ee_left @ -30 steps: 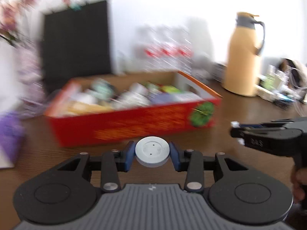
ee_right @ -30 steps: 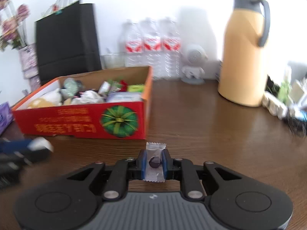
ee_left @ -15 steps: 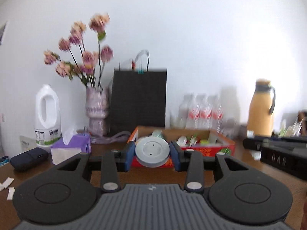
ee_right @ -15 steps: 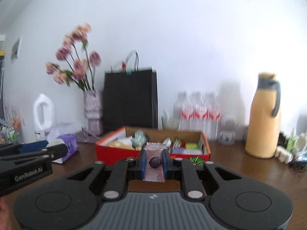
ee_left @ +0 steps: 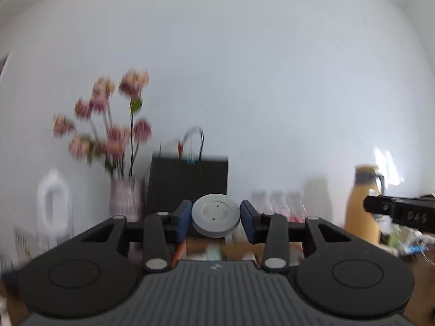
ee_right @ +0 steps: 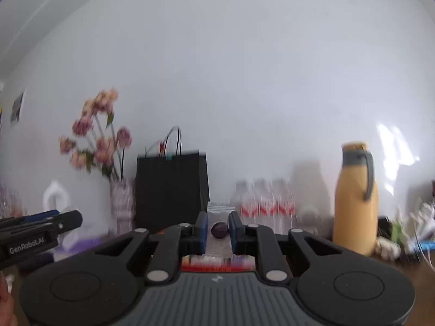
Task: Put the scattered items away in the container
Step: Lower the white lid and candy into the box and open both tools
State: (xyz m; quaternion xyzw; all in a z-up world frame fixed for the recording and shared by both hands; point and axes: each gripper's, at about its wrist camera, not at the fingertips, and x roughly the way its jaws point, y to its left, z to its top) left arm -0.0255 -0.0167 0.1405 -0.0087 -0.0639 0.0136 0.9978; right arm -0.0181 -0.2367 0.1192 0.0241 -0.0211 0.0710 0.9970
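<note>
Right now my left gripper (ee_left: 216, 218) is clenched on a round grey disc (ee_left: 216, 215) and my right gripper (ee_right: 218, 229) pinches a wrapped candy (ee_right: 219, 229), both held high. Only slivers of the red box (ee_right: 217, 265) peek out beneath my fingers, so I judge a release could miss it, especially the candy, gripped through slippery wrapper.
</note>
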